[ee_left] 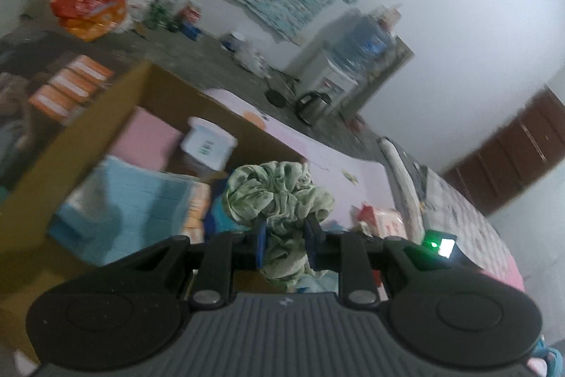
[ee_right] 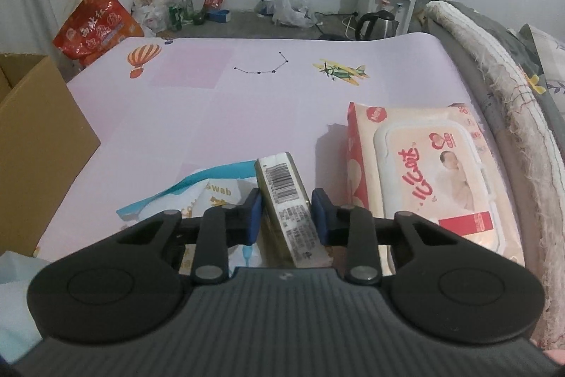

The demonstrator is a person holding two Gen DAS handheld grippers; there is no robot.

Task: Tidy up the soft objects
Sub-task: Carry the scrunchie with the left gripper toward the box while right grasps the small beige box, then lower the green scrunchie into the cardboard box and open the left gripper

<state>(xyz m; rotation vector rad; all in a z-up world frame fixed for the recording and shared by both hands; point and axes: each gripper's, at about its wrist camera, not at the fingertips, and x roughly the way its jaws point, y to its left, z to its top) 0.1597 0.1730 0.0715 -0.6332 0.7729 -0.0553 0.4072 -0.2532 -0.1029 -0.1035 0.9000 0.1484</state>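
Scarf: crumpled green cloth clamped between the left gripper pads, held above the edge of the box; its lower end is hidden behind the gripper body.
Tissue pack: on the mat, the right gripper jaws closed against its sides; near end hidden.
Swab bag: left of the pack, partly covered.
Wipes: right of the pack, seen sharply only from the right wrist.
Box contents: blurred; blue and pink items and a white tub, seen only from the left wrist.
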